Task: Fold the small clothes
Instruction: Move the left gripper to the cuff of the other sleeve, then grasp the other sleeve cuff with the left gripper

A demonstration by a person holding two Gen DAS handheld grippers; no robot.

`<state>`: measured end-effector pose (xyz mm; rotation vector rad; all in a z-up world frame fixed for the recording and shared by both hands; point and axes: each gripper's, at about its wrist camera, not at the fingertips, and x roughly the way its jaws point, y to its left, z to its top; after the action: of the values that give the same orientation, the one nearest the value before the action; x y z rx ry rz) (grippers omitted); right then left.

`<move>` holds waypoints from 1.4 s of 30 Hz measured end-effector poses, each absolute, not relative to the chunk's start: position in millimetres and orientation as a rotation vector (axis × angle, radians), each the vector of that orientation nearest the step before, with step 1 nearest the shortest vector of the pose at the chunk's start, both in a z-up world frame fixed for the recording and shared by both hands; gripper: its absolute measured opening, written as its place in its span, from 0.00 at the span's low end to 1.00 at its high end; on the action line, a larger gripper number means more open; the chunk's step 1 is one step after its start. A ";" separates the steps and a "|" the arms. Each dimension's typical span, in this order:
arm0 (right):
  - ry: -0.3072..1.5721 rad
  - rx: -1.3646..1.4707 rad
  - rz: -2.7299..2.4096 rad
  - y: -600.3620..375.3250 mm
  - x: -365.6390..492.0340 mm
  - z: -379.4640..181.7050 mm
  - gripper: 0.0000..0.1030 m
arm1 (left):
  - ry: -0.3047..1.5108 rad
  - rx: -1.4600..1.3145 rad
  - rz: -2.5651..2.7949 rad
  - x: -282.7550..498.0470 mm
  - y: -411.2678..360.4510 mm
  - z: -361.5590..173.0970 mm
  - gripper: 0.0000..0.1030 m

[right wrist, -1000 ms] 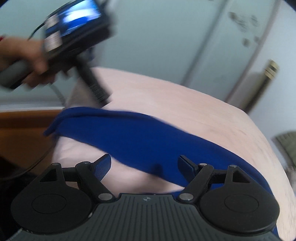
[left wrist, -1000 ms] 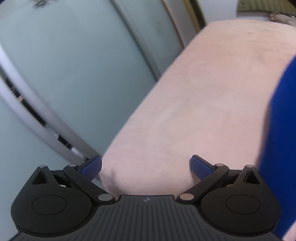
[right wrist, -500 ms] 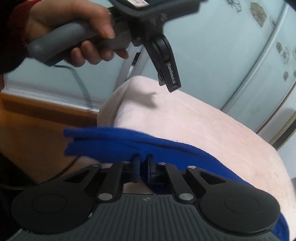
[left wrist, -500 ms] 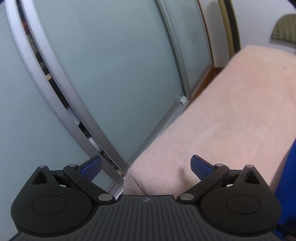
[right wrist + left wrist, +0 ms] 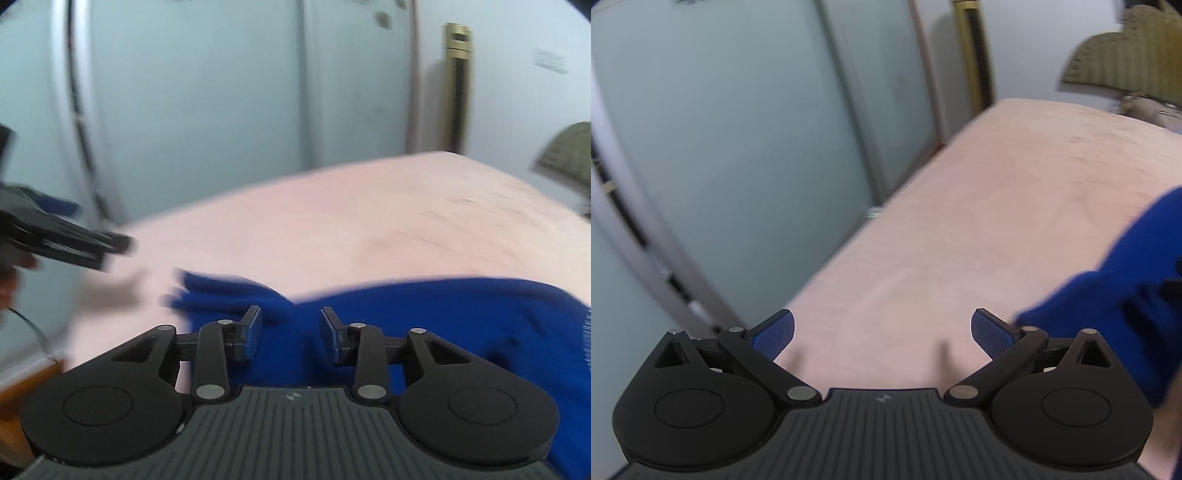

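A royal-blue knitted garment (image 5: 424, 310) lies rumpled along the near side of a pink bed cover (image 5: 332, 221). My right gripper (image 5: 290, 323) hovers over its left part. Its jaws are opening, with blue cloth below and between them and the pads not pressing on it. In the left wrist view the garment (image 5: 1126, 302) bunches at the right edge. My left gripper (image 5: 882, 330) stands wide open over bare pink cover (image 5: 960, 221) with nothing between its fingers. The left tool's black fingers (image 5: 85, 247) show blurred at the left of the right wrist view, just left of the garment's end.
Frosted sliding doors (image 5: 738, 129) with grey frames run along the bed's far left side. A brass-coloured post (image 5: 458, 85) stands in the corner. A woven olive object (image 5: 1126, 55) sits beyond the bed's far end. Brown wood (image 5: 26, 384) shows below the bed's left edge.
The right gripper was shut on the garment's edge half a second ago; now its jaws stand apart and the view has rolled level. The left gripper has swung back toward the bed and garment.
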<state>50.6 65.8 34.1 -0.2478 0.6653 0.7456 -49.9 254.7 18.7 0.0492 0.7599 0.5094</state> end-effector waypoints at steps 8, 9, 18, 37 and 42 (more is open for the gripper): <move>0.731 -0.094 0.717 49.5 55.6 26.9 0.42 | 0.821 -0.252 0.200 -35.3 259.7 2.7 1.00; 0.726 -0.090 0.719 47.5 51.7 28.8 0.43 | 0.848 -0.345 0.175 -31.8 264.0 -3.9 0.99; 0.686 -0.068 0.720 35.9 27.1 31.3 0.55 | 0.787 -0.986 0.184 -27.4 292.3 -41.1 0.99; 0.714 0.017 0.699 9.7 18.7 14.4 0.61 | 0.759 -1.144 0.255 -9.7 289.4 -46.9 0.09; 0.708 0.032 0.690 2.4 20.2 14.8 0.64 | 0.681 -0.971 0.328 -12.8 299.1 -18.3 0.09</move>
<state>20.2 2.4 14.8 0.0317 0.7083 0.6901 -12.8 299.1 -18.3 -0.9706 0.6812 0.3276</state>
